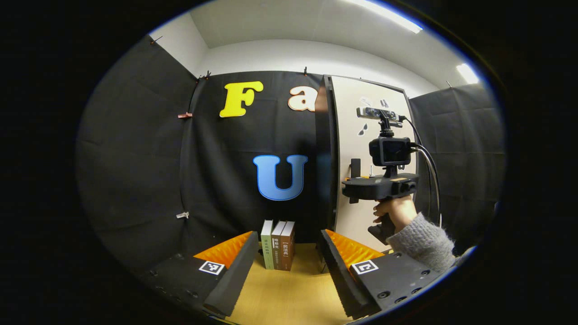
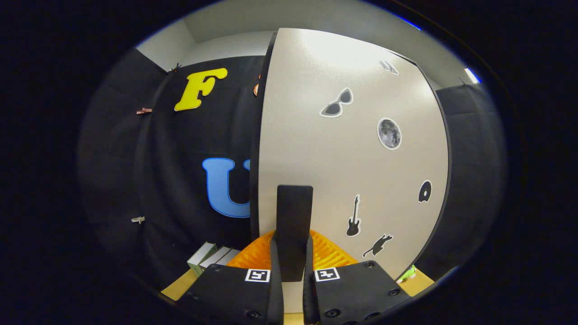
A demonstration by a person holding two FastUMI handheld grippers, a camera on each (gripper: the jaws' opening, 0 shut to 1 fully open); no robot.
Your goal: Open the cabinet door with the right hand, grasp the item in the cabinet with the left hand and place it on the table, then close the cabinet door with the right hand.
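Note:
The cabinet door (image 2: 352, 149) is a pale panel with several dark stickers and a black upright handle (image 2: 293, 212). My right gripper (image 2: 292, 266) is shut on that handle, both fingers pressing its sides. In the left gripper view the same cabinet (image 1: 361, 149) stands at the right. There a hand in a grey sleeve (image 1: 422, 239) holds the right gripper (image 1: 356, 180) against the handle. My left gripper (image 1: 287, 234) hangs open over the wooden table (image 1: 289, 293), with nothing between its fingers. The door hides the cabinet's inside.
Three upright books (image 1: 278, 243) stand on the table at the back, left of the cabinet; they also appear in the right gripper view (image 2: 212, 257). A small green object (image 2: 408, 273) lies by the cabinet's lower right corner.

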